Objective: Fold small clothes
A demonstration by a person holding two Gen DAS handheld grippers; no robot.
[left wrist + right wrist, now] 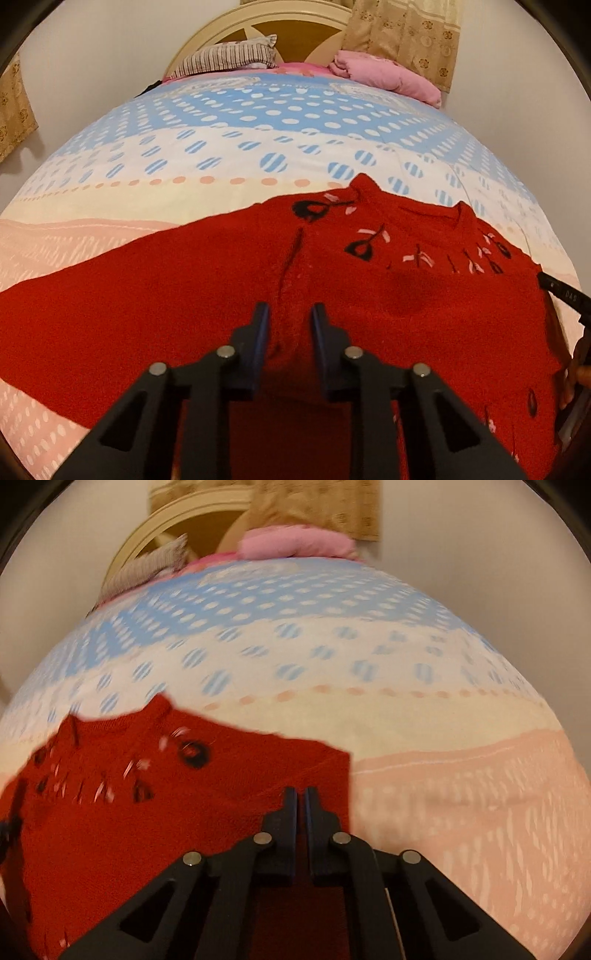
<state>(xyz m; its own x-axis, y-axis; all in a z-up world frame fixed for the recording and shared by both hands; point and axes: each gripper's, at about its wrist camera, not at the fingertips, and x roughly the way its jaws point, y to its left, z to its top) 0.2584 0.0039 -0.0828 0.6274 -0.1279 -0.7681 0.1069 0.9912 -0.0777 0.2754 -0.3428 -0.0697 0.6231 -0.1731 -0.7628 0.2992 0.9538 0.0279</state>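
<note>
- Bedroom scene, with a bed (258, 147) filling both wrist views; its cover is pink at the near end, cream in the middle and blue with white dots at the far end.
- Nearest on the bed lies a red knitted sweater (184, 280), spread fairly flat on the pink part, with black and pink embroidery near its neckline.
- At the sweater's near edge, the left hand-held gripper (289, 317) has its two fingers standing a little apart, with a raised ridge of red knit bunched between them; the pads appear to pinch that fold.
- Seen from the left wrist, at the sweater's right edge, part of a black device and a fingertip show at the frame border.
- In the blurred right wrist view, the right hand-held gripper (300, 798) is pressed together at the sweater's (129, 830) right edge; red knit shows in the slit between its fingers, so it seems to nip the fabric.
- Beyond the sweater, the cream and blue parts of the bed cover carry nothing else.
- Farther from the sweater, at the head of the bed, rest a striped pillow (229, 55) and a folded pink blanket (384, 72).
- Farthest from the sweater stand a curved cream headboard (221, 26), a patterned beige curtain (402, 33) and a pale wall.
</note>
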